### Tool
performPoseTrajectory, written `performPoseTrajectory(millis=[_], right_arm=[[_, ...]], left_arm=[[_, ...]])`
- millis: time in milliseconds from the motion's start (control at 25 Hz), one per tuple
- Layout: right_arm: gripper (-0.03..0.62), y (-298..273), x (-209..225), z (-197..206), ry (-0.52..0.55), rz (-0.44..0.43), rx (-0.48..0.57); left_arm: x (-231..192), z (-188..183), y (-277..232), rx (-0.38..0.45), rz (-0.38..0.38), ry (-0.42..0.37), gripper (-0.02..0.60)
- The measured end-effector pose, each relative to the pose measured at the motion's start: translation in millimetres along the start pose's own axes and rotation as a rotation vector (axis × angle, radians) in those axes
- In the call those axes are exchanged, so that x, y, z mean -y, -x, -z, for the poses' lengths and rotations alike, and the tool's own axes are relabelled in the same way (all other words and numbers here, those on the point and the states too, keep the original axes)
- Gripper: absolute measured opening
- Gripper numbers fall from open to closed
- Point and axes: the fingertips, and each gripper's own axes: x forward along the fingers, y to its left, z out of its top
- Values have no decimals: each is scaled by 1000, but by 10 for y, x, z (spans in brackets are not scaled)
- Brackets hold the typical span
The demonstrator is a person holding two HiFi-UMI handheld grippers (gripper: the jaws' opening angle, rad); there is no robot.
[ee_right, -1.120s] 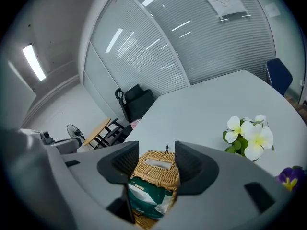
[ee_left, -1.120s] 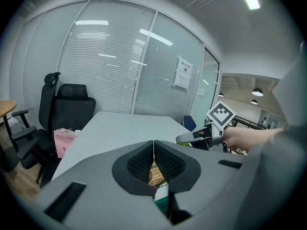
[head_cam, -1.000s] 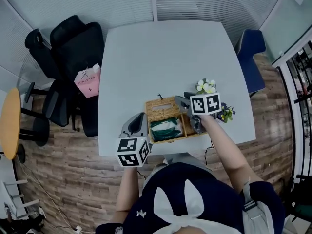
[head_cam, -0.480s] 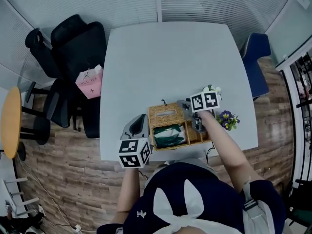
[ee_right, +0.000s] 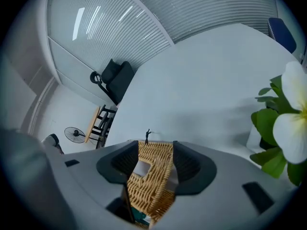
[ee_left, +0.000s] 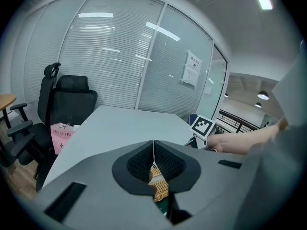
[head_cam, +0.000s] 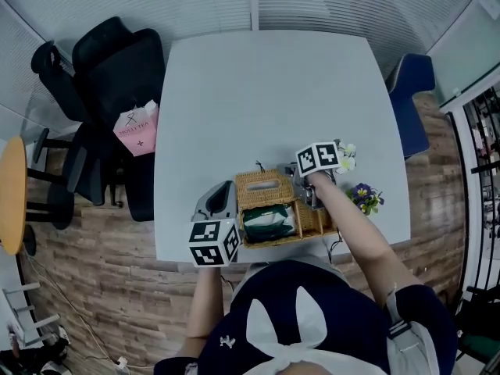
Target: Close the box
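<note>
Head view: wicker box (head_cam: 307, 219) low centre of frame, at near edge of table (head_cam: 266, 92); lid (head_cam: 264, 184) raised at far side, green pack (head_cam: 268, 219) inside. Right gripper (head_cam: 311, 196) at lid's right end, jaws apart, lid between them. Left gripper (head_cam: 222, 198) just left of box, jaws pressed together, empty.

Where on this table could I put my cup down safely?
The far half of the table, from the wicker box to the window wall, is bare. The near edge is crowded: box, left tongs, right tongs, flowers on the right.
</note>
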Motion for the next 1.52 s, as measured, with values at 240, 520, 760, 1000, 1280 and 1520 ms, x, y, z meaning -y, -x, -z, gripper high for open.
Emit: performPoseTrajectory(millis=[240, 520, 760, 1000, 1280, 1520], right_arm=[[229, -161, 95, 47, -21, 20, -83], [216, -319, 206, 99, -163, -31, -168], [207, -390, 283, 132, -238, -71, -215], [205, -443, 287, 202, -242, -96, -260], [150, -463, 240, 219, -281, -136, -279], [147, -448, 233, 201, -276, -135, -271]], left_arm=[[8, 16, -88, -16, 12, 5, 23], [-49, 51, -143, -33, 12, 12, 23], [-83, 55, -184, -42, 9, 15, 23], [-101, 72, -207, -50, 7, 15, 23], [-110, 70, -212, -52, 2, 16, 23], [-115, 77, -197, -52, -4, 16, 23]])
